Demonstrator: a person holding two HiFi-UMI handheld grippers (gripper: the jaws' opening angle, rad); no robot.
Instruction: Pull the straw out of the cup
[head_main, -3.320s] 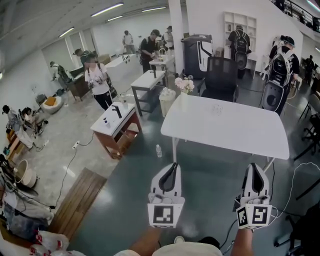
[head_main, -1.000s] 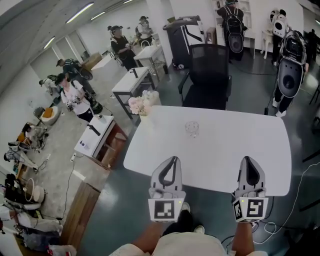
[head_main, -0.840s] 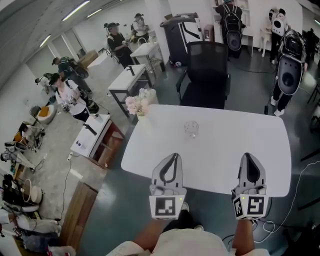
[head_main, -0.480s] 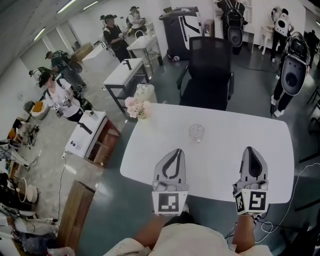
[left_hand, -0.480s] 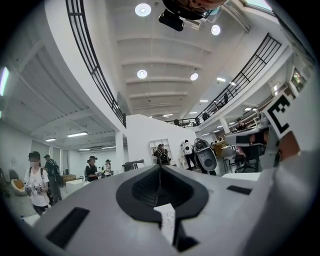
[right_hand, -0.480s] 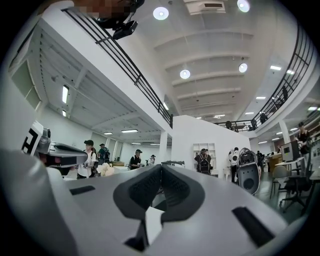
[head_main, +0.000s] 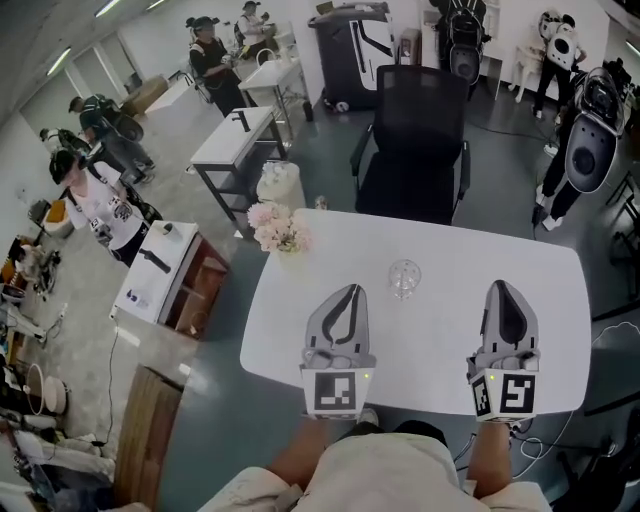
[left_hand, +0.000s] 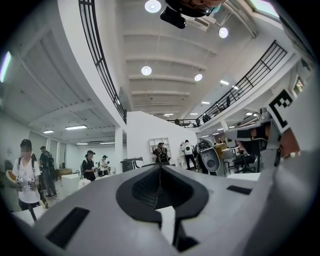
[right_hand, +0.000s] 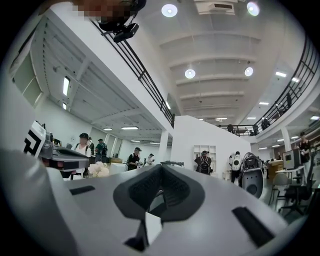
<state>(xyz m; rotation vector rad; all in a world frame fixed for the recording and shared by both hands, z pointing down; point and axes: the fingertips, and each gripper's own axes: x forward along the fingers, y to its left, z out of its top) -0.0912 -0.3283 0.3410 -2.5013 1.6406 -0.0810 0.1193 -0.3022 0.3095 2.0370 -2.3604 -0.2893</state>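
Observation:
A clear glass cup (head_main: 404, 279) stands near the middle of the white table (head_main: 540, 270); no straw can be made out in it at this size. My left gripper (head_main: 348, 290) is shut and empty over the table's near part, short of the cup and to its left. To the cup's right, my right gripper (head_main: 501, 286) is also shut and empty. Both point level towards the far side. In the left gripper view the left gripper (left_hand: 160, 166) has its jaws meeting at the tip, as does the right gripper (right_hand: 162, 166) in the right gripper view. Neither gripper view shows the cup.
A bunch of pale pink flowers (head_main: 279, 231) stands at the table's far left corner. A black office chair (head_main: 415, 150) faces the far edge. A small white side table (head_main: 160, 270) and several people stand to the left, and robot shells (head_main: 590, 140) at the far right.
The person has walked up to the table. The cup and table have come nearer in the head view, and both grippers now reach over the table's near edge, still shut.

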